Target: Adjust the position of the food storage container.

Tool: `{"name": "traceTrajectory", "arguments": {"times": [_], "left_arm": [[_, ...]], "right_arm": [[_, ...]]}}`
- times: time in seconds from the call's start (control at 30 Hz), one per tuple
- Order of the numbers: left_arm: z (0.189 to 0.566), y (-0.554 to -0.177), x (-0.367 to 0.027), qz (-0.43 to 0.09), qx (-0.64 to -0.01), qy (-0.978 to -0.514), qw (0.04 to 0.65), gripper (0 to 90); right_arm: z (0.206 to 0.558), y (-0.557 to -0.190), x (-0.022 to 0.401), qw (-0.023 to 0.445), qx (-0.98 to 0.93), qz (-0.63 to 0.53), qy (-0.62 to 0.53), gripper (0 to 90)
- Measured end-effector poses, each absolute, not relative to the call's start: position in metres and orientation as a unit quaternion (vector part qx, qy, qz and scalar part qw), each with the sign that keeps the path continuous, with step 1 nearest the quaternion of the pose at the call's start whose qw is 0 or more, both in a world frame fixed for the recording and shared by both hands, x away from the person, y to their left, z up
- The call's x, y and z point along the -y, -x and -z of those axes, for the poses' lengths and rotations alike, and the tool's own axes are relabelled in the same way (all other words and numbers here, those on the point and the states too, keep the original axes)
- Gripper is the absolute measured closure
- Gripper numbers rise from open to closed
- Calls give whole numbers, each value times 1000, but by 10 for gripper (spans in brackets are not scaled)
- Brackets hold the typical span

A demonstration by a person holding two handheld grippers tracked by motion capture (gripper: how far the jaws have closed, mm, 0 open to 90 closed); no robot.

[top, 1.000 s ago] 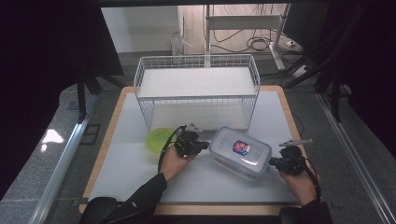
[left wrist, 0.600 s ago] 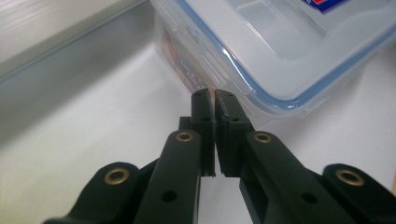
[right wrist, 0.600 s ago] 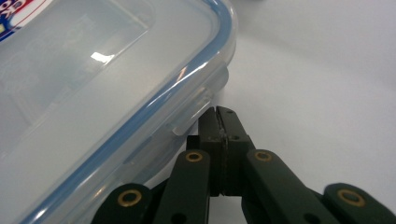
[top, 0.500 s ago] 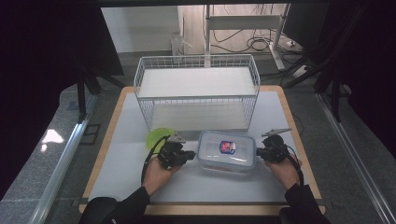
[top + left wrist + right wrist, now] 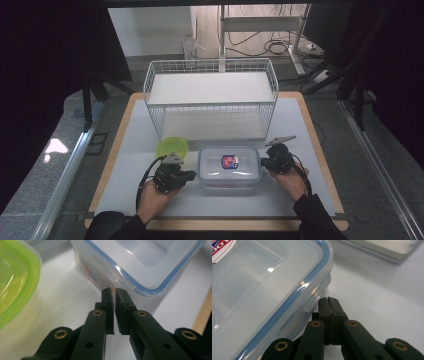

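High view: clear lidded container (image 5: 229,167) on white table (image 5: 310,135), left gripper (image 5: 192,175) and right gripper (image 5: 264,164) flanking it, both jaws closed on nothing; green bowl (image 5: 172,148) nearby.

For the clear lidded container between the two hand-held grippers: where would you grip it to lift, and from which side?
Probably the short ends of the clear container, one hand-held gripper at each: left, right. It lies flat and wide, too broad for one jaw span, and its lid's side flaps jut out as ledges to hook from below.
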State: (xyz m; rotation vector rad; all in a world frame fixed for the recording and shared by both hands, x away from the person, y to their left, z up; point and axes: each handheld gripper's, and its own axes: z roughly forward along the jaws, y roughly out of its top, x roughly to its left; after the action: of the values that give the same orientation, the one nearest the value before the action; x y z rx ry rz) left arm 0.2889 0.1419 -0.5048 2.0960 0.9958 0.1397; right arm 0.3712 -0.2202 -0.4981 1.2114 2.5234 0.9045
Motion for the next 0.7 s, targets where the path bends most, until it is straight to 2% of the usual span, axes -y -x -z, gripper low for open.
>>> {"name": "traceTrajectory", "arguments": {"times": [0.13,0.23,0.33,0.4,0.5,0.7], "left_arm": [[506,-284,-148,-53,-397,-824,400,852],[507,-283,-150,-52,-390,-829,398,809],[503,-281,-157,-83,-384,-831,394,729],[501,-278,-164,-109,-380,-828,398,634],[499,-273,-172,-142,-374,-825,399,509],[505,-266,-181,-139,-360,-825,414,261]], "right_arm": [[499,-366,213,99,-859,-305,-400,898],[498,-364,213,104,-860,-305,-397,875],[493,-358,220,130,-858,-305,-393,784],[489,-354,230,149,-852,-309,-395,717],[486,-347,248,147,-837,-329,-411,589],[484,-325,267,135,-821,-365,-418,348]]}}
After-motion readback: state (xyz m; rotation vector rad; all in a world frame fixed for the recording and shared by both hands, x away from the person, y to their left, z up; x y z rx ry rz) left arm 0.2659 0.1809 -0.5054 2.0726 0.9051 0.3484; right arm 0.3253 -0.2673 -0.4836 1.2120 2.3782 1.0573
